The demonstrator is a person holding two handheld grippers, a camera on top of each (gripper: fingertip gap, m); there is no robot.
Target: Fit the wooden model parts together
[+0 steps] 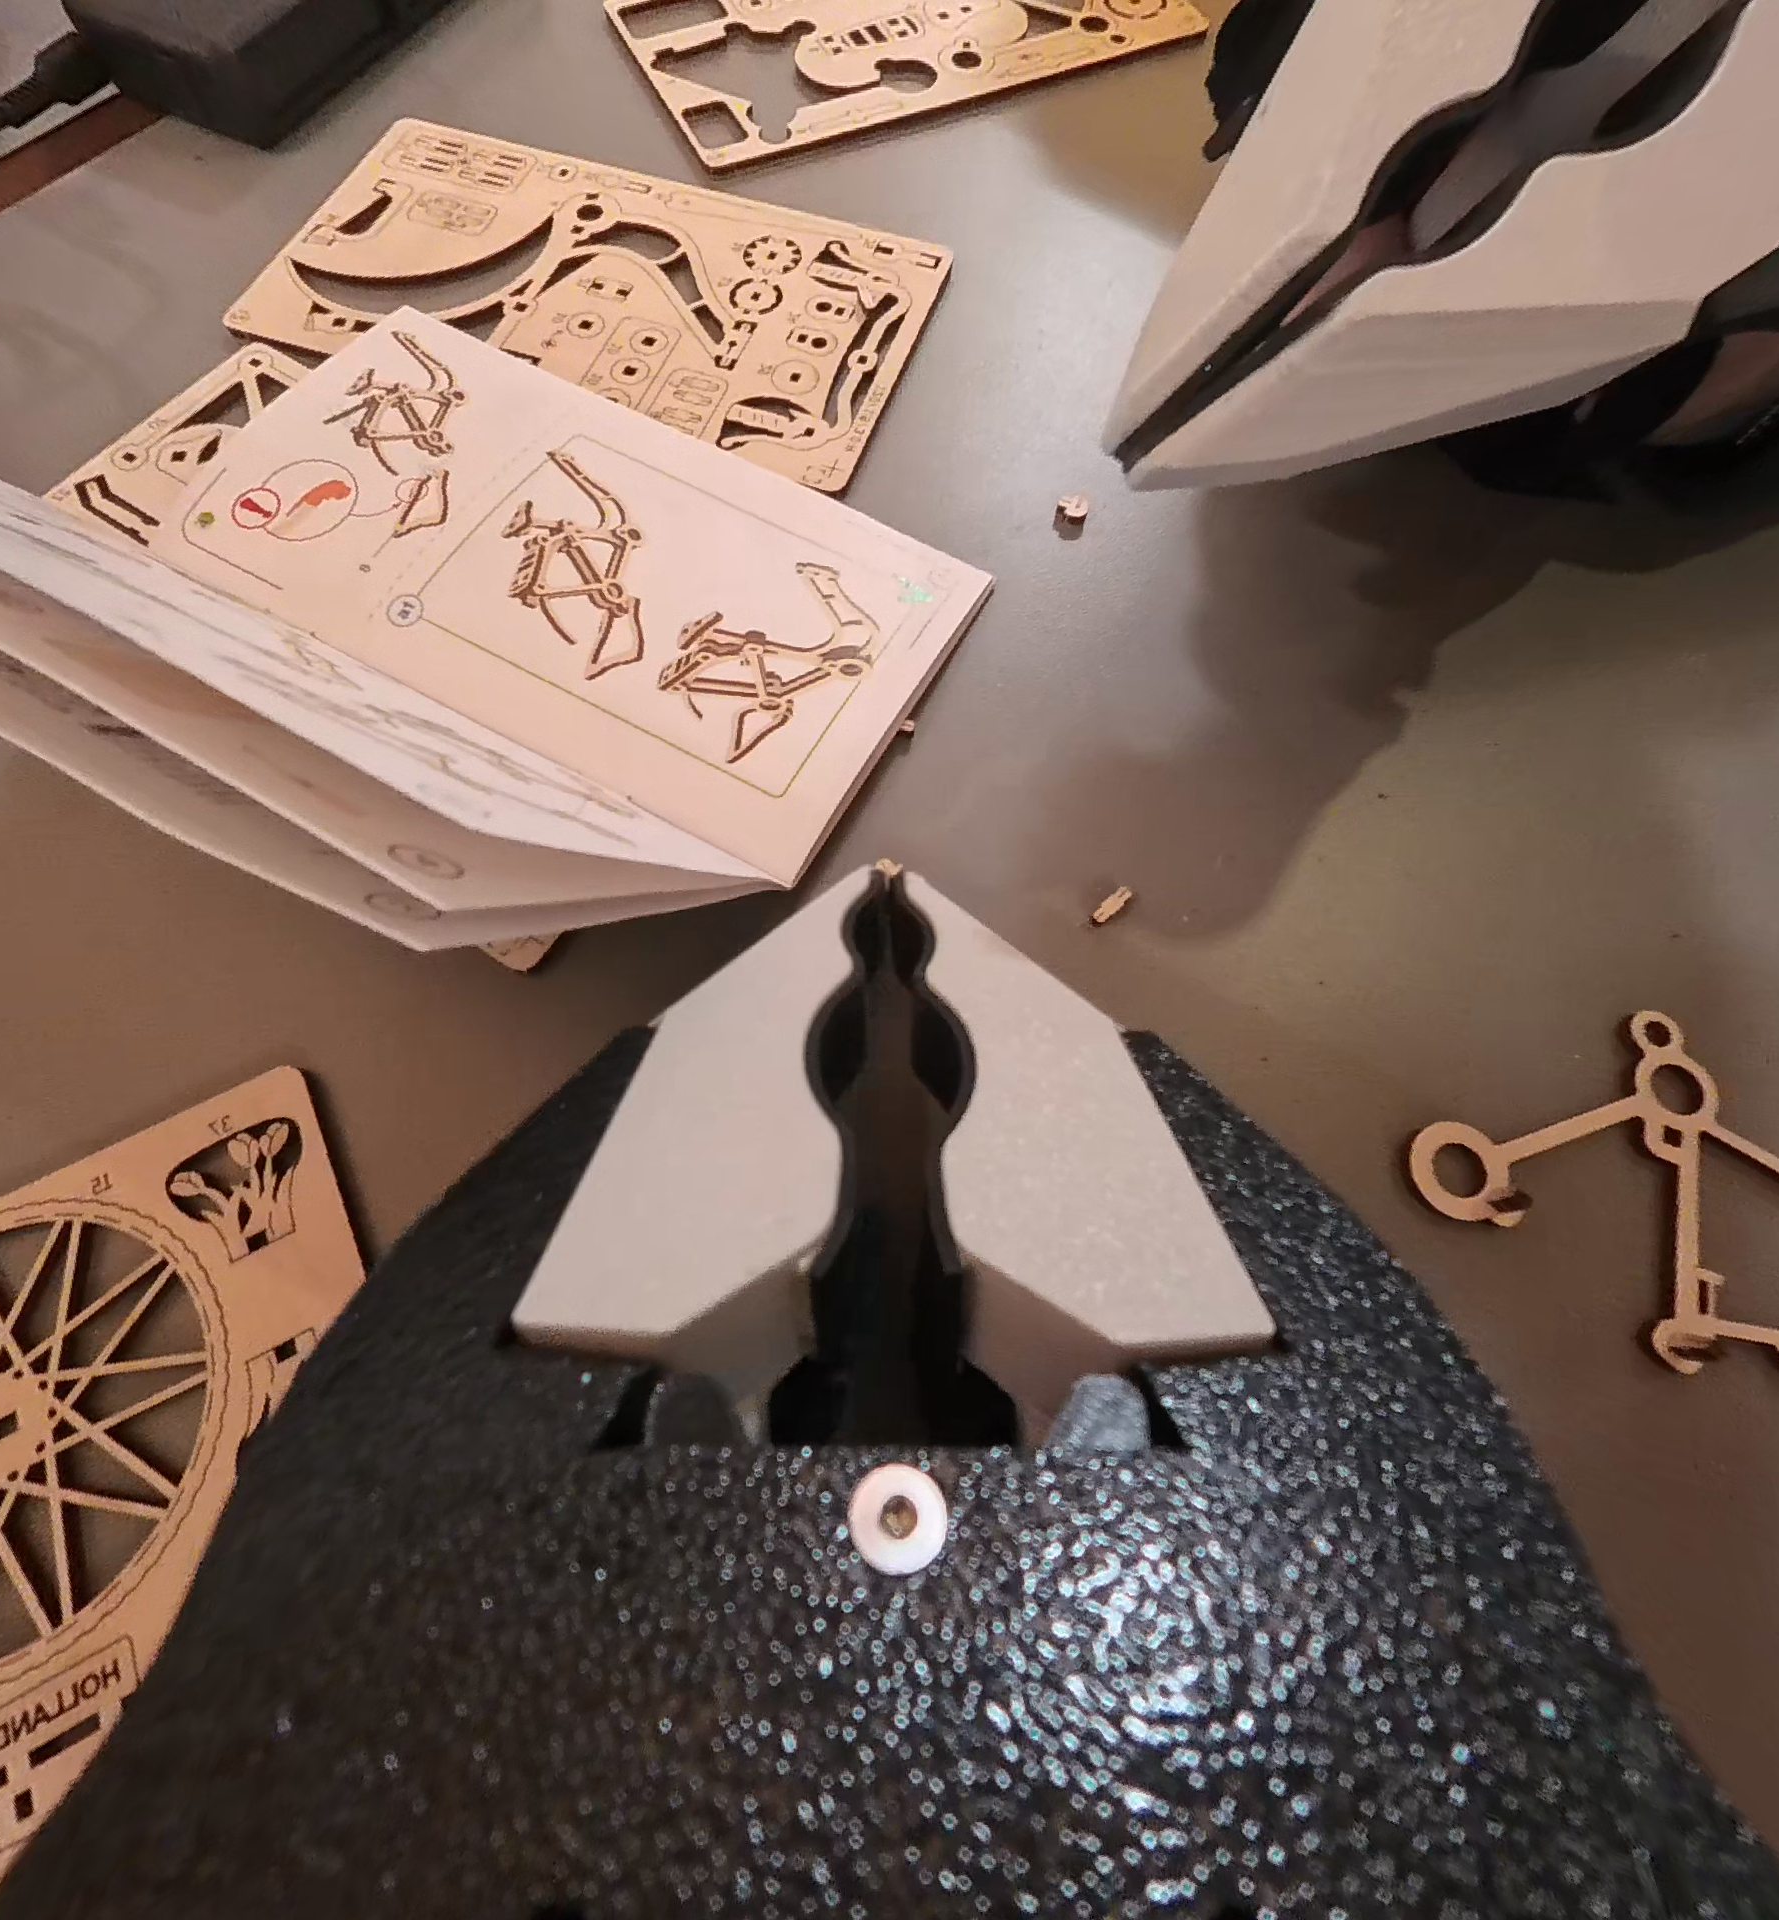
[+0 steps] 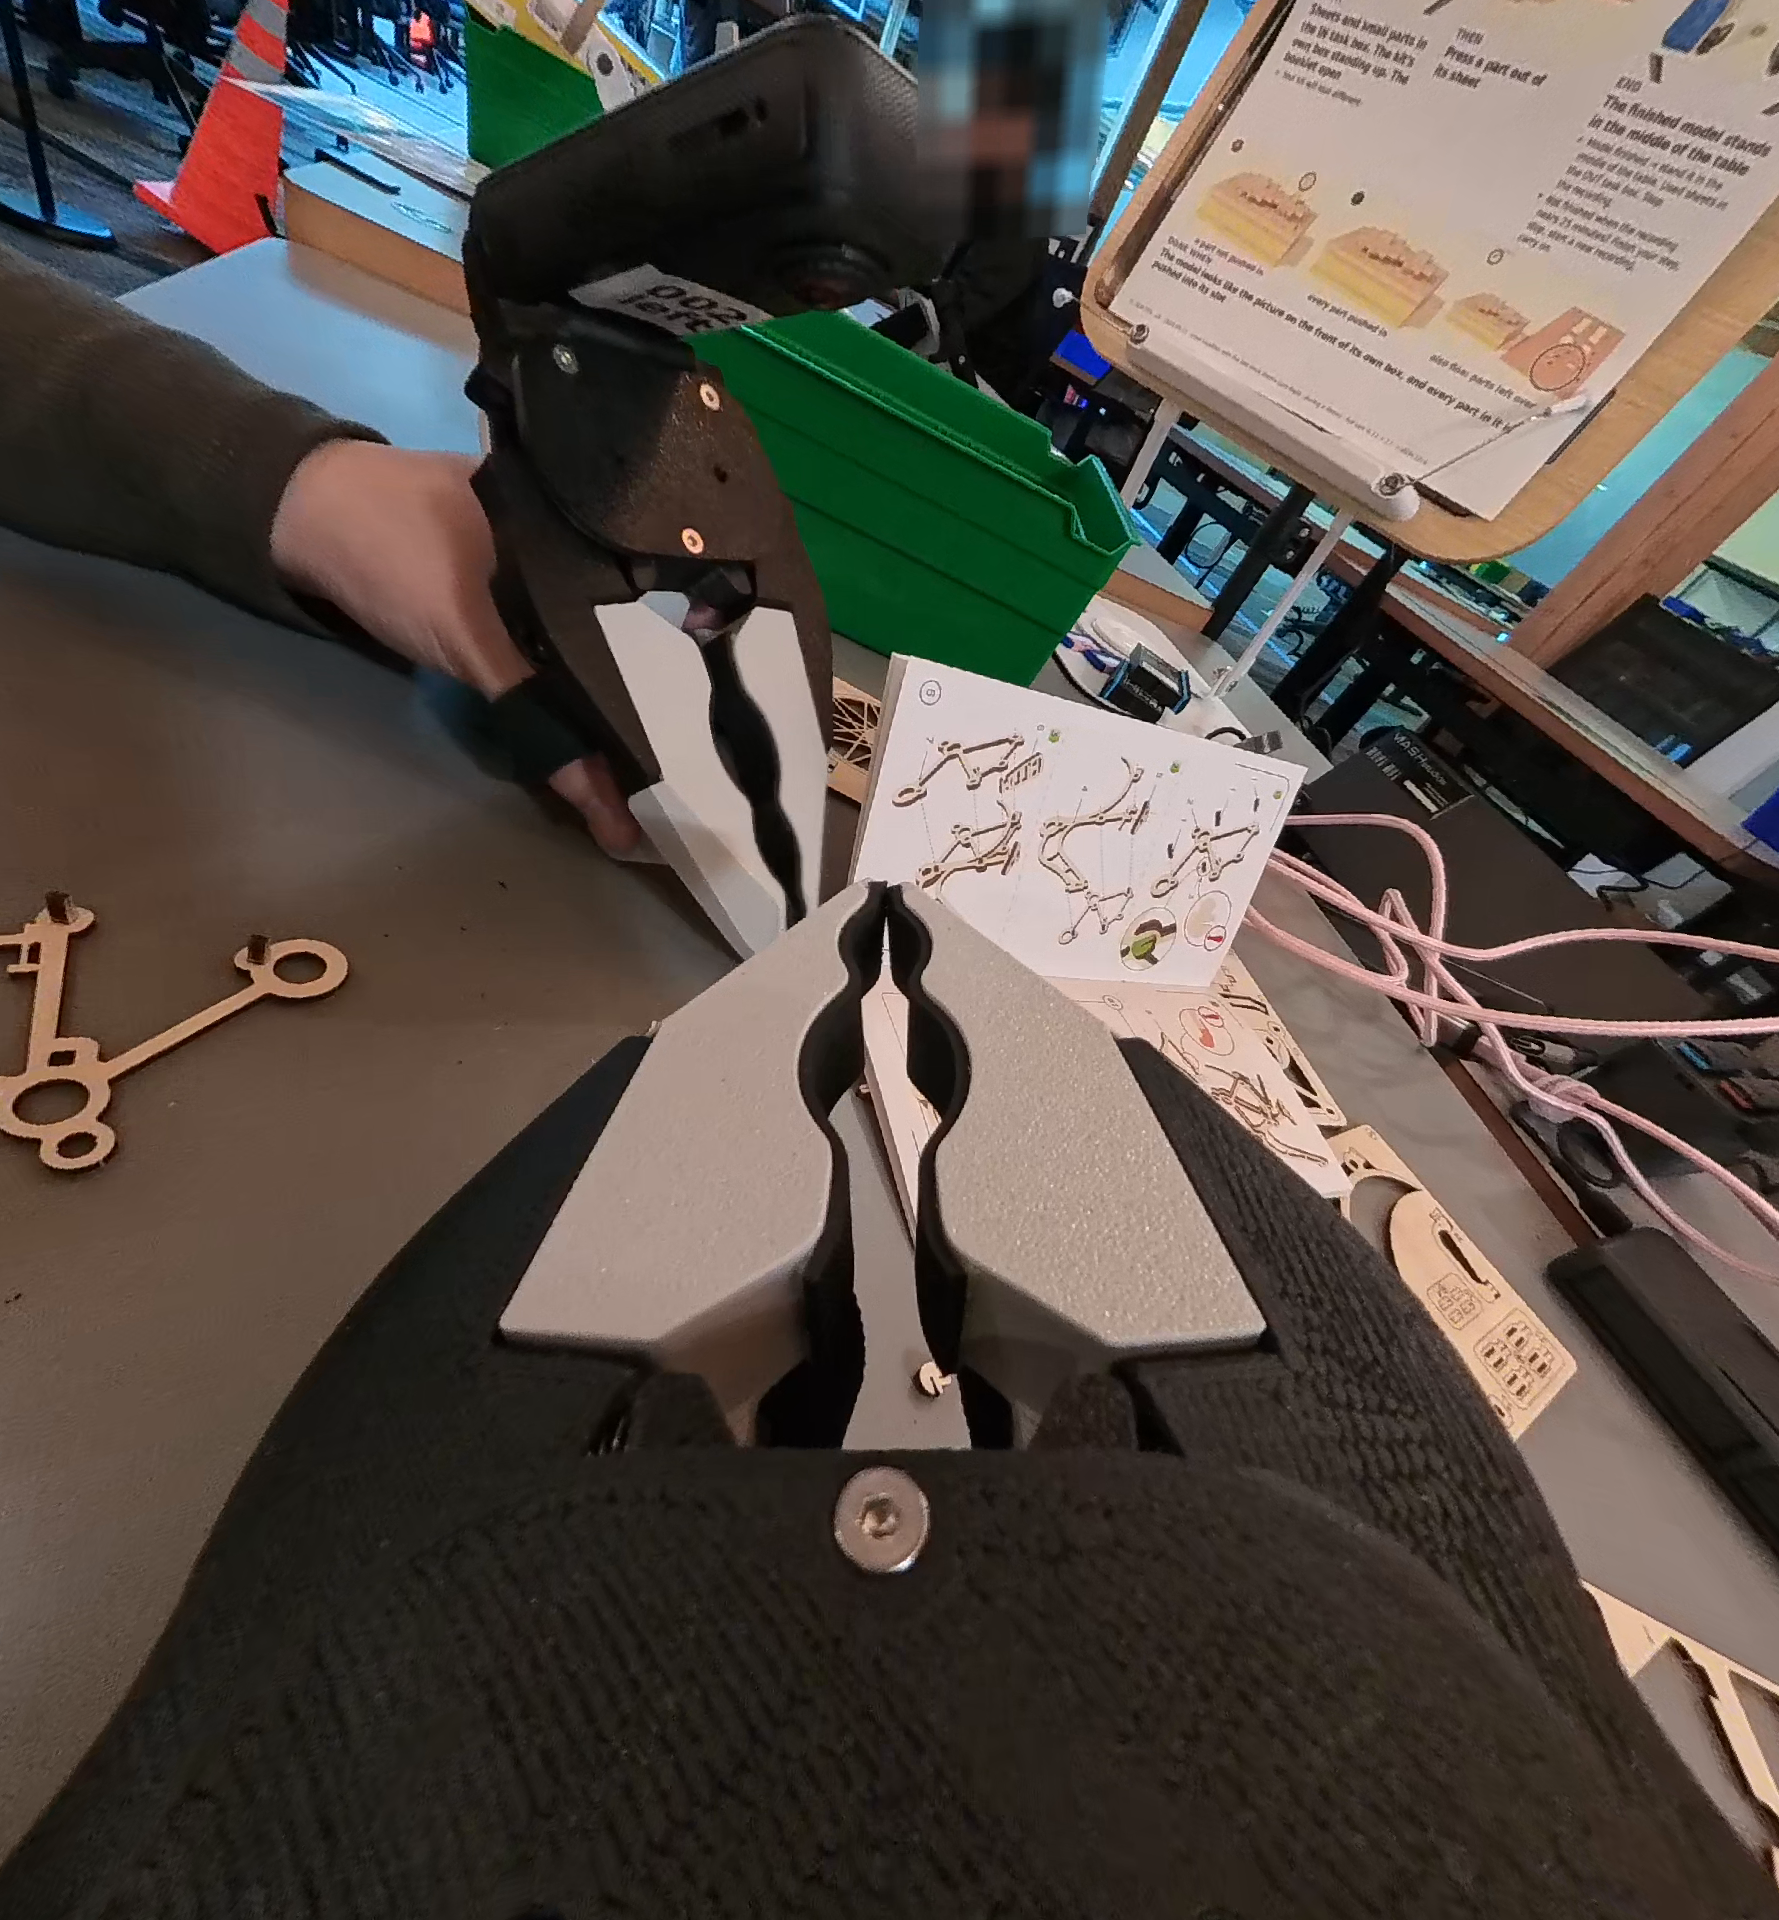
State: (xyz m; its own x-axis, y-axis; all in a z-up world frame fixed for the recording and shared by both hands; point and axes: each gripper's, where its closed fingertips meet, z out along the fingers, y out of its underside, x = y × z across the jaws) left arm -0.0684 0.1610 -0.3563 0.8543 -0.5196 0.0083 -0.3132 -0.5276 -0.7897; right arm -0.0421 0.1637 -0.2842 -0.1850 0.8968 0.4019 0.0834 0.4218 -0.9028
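A tiny wooden peg (image 1: 886, 871) is pinched at the tips of the left gripper (image 1: 887, 883), its fingers closed on it just beside the open instruction booklet (image 1: 594, 623). The wooden frame piece (image 1: 1685, 1195) lies flat on the desk (image 1: 1384, 779) to the right (well apart). The right gripper (image 2: 883, 894) has its fingers closed, with nothing seen between them.

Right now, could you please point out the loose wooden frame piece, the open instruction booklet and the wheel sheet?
Wooden frame piece (image 1: 1666, 1195): left wrist view, on its central upright strut.
Instruction booklet (image 1: 594, 582): left wrist view, on the open page with drawings.
Wheel sheet (image 1: 64, 1434): left wrist view, on the spoked wheel's hub area.
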